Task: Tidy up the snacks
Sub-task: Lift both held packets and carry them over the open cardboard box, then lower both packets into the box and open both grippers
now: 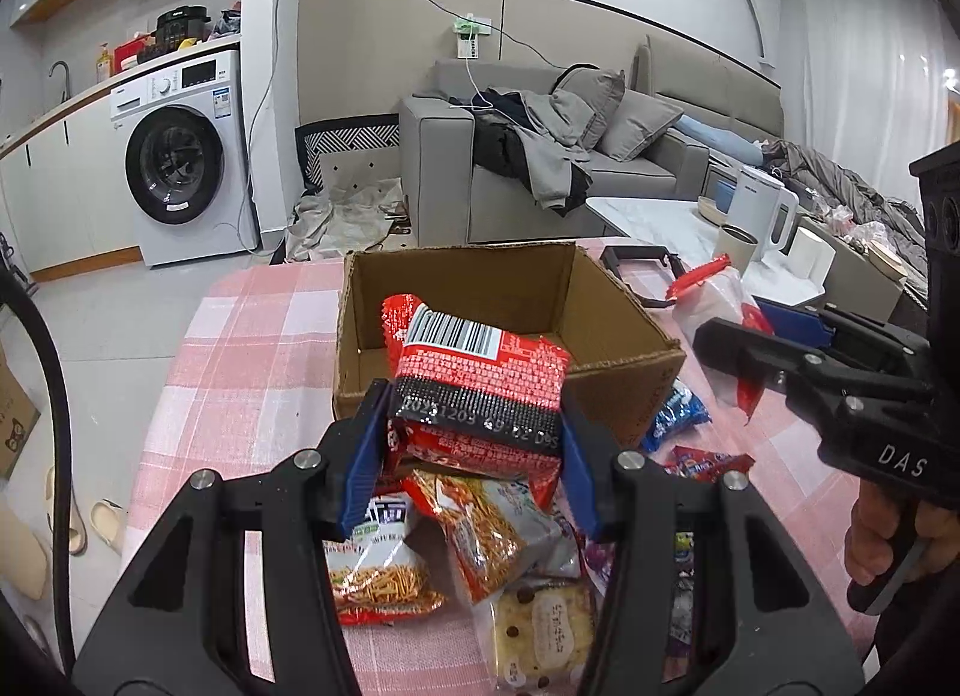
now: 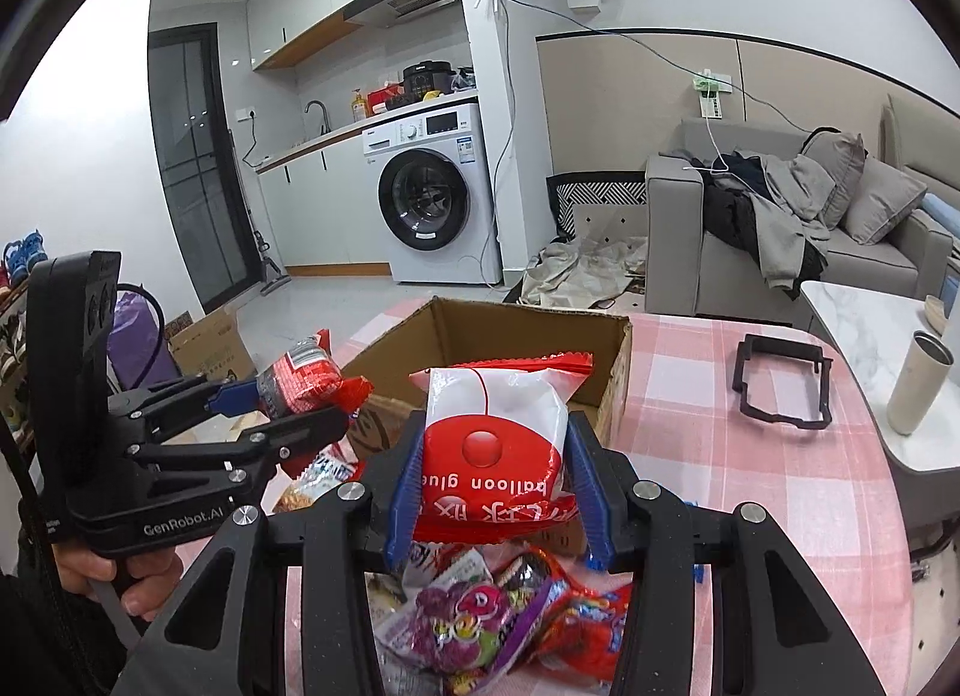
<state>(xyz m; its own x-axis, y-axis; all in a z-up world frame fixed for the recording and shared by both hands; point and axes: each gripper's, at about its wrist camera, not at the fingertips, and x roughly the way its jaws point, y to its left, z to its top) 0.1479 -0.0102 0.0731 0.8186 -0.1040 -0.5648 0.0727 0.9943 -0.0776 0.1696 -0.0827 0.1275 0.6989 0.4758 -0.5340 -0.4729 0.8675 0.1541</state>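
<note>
My left gripper [image 1: 474,444] is shut on a red snack packet with a barcode [image 1: 480,378], lifted just in front of the open cardboard box [image 1: 624,363]. The same packet [image 2: 303,381] and left gripper [image 2: 282,414] show at the left of the right wrist view. My right gripper [image 2: 495,486] is shut on a red-and-white bag marked "balloon glue" [image 2: 495,426], held up before the box [image 2: 618,372]. From the left wrist view, that bag [image 1: 708,300] and the right gripper [image 1: 750,348] appear at the right. A pile of loose snack packets [image 1: 468,546] [image 2: 498,606] lies below on the pink checked tablecloth [image 1: 240,372].
A black frame [image 2: 783,387] lies on the cloth right of the box. A steel tumbler [image 2: 918,384] and a white kettle [image 1: 762,210] stand on the marble side table [image 2: 864,324]. A washing machine [image 1: 180,156] and grey sofa [image 1: 540,168] stand beyond. A hand [image 2: 138,576] holds the left gripper.
</note>
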